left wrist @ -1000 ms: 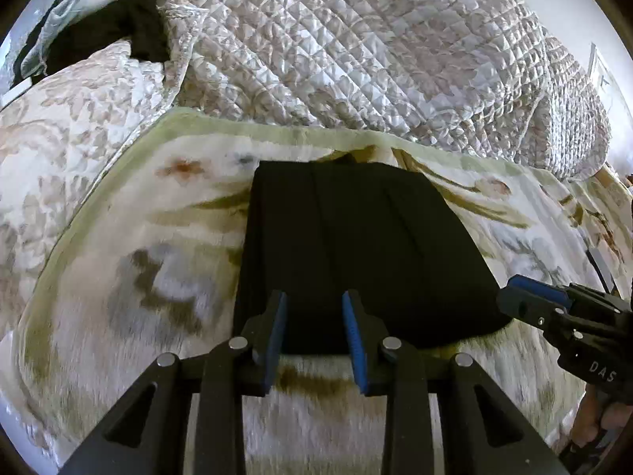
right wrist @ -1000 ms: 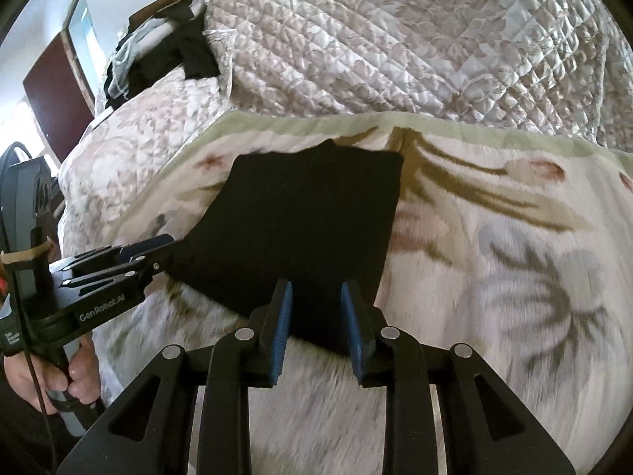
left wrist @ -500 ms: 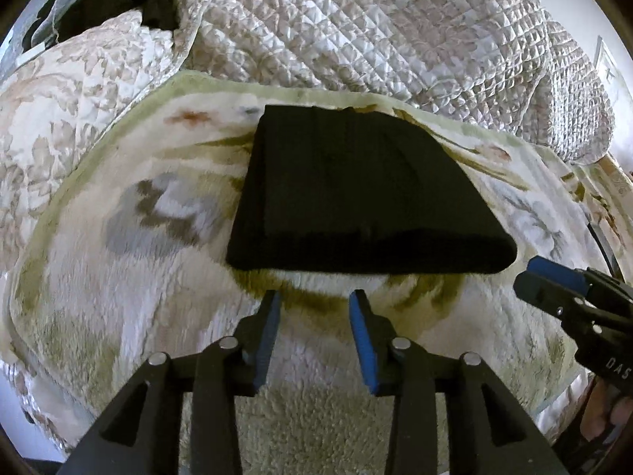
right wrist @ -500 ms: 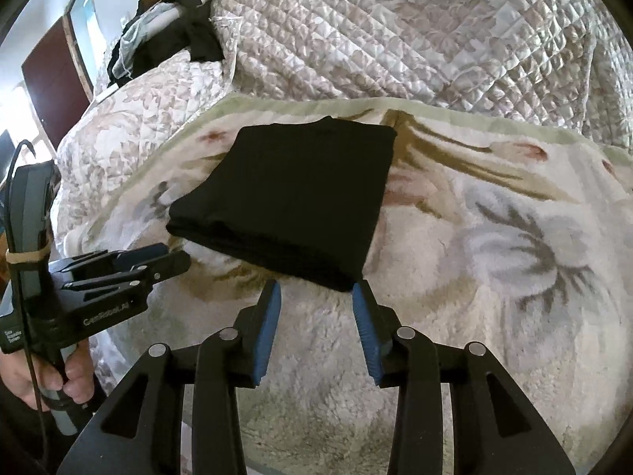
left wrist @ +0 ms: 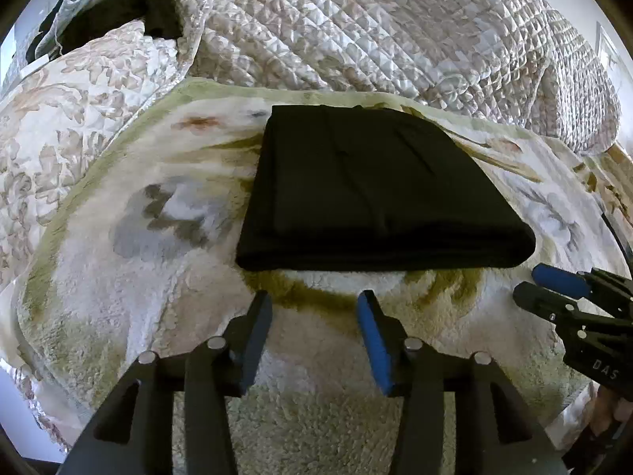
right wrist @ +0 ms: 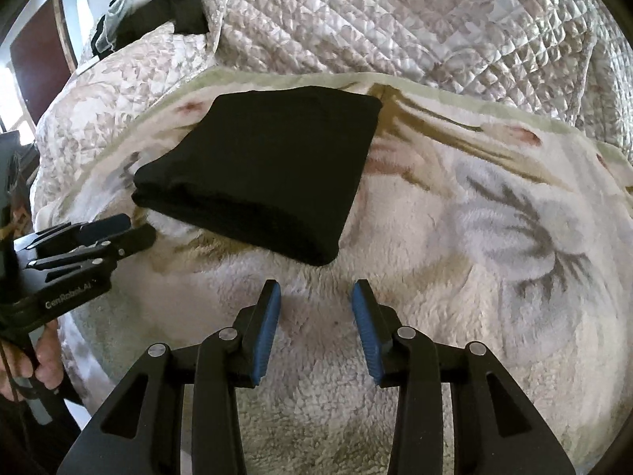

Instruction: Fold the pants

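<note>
The black pants (left wrist: 372,190) lie folded into a compact rectangle on a fluffy floral blanket (left wrist: 158,237); they also show in the right wrist view (right wrist: 273,174). My left gripper (left wrist: 314,301) is open and empty, just short of the fold's near edge. My right gripper (right wrist: 316,291) is open and empty, just short of the fold's near right corner. Each gripper shows from the side in the other's view: the right gripper (left wrist: 554,285) and the left gripper (right wrist: 118,229).
A quilted bedspread (left wrist: 395,27) is bunched up behind the blanket. Dark clothing (left wrist: 118,19) lies at the far left on the bed. A dark door or panel (right wrist: 35,51) stands at the left. The blanket drops off at the near edge.
Both grippers have pulled back from the folded pants and opened wider. The pants stay folded on the blanket.
</note>
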Available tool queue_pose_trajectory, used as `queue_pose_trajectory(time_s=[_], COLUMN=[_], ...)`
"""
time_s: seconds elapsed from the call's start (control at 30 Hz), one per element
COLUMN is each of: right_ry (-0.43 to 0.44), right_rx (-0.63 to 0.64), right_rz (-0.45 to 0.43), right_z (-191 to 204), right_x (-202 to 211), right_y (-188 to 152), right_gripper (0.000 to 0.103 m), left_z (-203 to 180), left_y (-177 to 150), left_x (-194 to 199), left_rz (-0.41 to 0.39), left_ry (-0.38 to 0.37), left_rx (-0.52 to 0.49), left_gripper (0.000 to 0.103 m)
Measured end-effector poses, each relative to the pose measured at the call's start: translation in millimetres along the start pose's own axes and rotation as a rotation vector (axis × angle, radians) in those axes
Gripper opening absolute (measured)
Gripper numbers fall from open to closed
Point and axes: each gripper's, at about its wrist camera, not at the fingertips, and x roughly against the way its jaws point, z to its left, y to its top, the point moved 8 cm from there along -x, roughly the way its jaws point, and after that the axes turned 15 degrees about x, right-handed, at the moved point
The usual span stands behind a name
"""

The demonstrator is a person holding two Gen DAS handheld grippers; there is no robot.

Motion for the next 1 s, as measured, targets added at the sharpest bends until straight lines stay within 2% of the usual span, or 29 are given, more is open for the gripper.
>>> queue_pose_trajectory(time_s=[0.1,0.73,1.0], right_ry=[0.007,-0.044,-0.062], right_rx=[0.007,0.03,0.029], right_rz=[-0.004,-0.005,0.012], right_z=[1.5,-1.2,-4.7], right_x=[-1.4,3.8,1.5], right_y=[0.3,1.3,-1.7], right_gripper=[0.047,0.048,0.051], left_z=[-1.6,-4.1,-5.4], left_y=[0.4,-0.1,-0.1], left_x=[-1.6,-3.1,-4.2], left_rz=[-0.003,-0.004,0.014], left_ry=[-0.003,-0.001,-0.012], left_rx=[-0.004,-0.009,-0.002], left_gripper=[0.054,0.061,0.069])
